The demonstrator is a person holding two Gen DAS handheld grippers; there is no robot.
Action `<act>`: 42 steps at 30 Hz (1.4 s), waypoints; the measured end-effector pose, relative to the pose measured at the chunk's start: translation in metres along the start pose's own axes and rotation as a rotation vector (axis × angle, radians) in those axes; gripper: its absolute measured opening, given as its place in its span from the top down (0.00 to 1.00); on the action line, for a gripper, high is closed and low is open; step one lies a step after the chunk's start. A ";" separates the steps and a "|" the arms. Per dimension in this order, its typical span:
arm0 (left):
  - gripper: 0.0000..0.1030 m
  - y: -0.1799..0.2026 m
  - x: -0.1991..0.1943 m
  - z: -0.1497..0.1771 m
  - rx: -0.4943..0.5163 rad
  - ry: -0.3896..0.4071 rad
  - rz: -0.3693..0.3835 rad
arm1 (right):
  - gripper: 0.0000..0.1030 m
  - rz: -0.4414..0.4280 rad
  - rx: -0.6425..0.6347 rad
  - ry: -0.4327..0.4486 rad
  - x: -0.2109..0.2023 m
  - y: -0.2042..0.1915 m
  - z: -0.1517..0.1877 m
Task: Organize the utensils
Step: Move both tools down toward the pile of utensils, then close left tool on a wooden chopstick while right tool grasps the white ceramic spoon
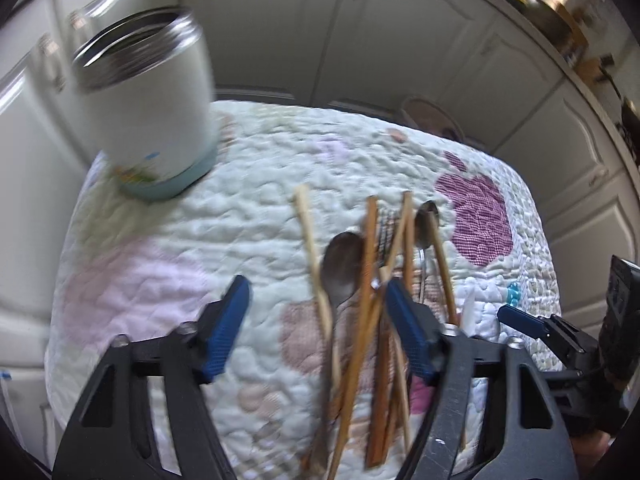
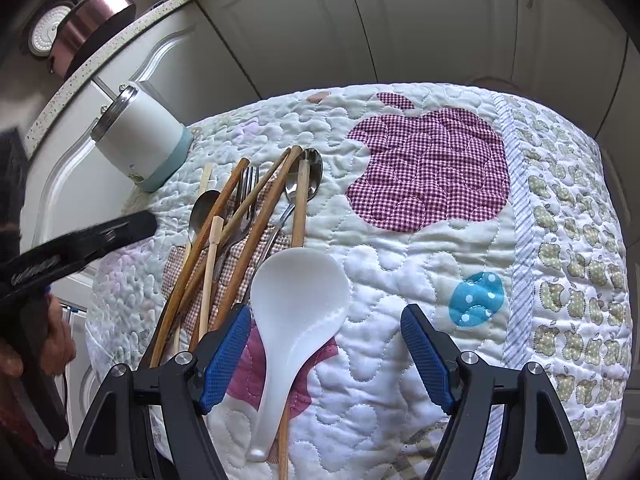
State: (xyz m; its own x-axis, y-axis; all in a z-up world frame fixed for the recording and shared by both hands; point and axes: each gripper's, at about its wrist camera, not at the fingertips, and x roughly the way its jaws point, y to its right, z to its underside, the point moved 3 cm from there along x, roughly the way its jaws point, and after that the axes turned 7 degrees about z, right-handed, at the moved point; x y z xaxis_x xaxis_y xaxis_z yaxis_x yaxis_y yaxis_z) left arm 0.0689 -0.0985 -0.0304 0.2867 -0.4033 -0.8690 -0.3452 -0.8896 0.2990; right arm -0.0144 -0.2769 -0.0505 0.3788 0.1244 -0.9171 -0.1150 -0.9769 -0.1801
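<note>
A heap of utensils lies on the quilted cloth [image 1: 240, 220]: brown chopsticks [image 1: 370, 272], a pale chopstick [image 1: 310, 240], a metal spoon [image 1: 340, 268], a second metal spoon [image 1: 426, 224] and a fork [image 2: 246, 192]. My left gripper [image 1: 316, 312] hovers open over the heap, with the spoon and several chopsticks between its blue fingers [image 1: 228, 328]. A white soup spoon [image 2: 296, 300] lies between the open fingers of my right gripper [image 2: 326, 352], close to the left one. A white cup [image 1: 148, 112] with a steel rim and teal base stands at the far left.
The cloth [image 2: 420, 264] has a purple checked apple patch [image 2: 428, 168] and a small blue dotted one [image 2: 476, 300]. White cabinet doors [image 2: 300, 20] stand behind the table. A pink pot [image 2: 96, 20] sits on the counter. A person's hand [image 2: 56, 344] holds the left gripper.
</note>
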 end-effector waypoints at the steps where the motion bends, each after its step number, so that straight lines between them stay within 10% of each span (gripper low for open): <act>1: 0.43 0.004 0.004 -0.005 0.008 -0.010 0.002 | 0.27 0.002 -0.002 0.000 -0.001 0.001 0.000; 16: 0.68 0.034 0.067 -0.044 0.126 -0.173 -0.061 | 0.27 -0.017 0.026 -0.001 -0.010 0.013 0.003; 20: 0.90 0.033 0.074 -0.048 0.117 -0.178 -0.020 | 0.27 -0.015 0.031 0.000 -0.012 0.016 0.004; 42: 0.94 0.012 -0.002 -0.046 0.045 -0.054 0.092 | 0.34 0.000 -0.057 -0.062 0.022 -0.008 -0.020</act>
State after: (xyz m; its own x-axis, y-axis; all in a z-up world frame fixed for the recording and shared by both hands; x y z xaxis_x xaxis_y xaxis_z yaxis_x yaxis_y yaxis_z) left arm 0.1054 -0.1179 -0.0075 0.2042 -0.4699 -0.8588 -0.4080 -0.8383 0.3617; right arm 0.0128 -0.2697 -0.0618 0.3210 0.1335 -0.9376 -0.0619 -0.9849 -0.1614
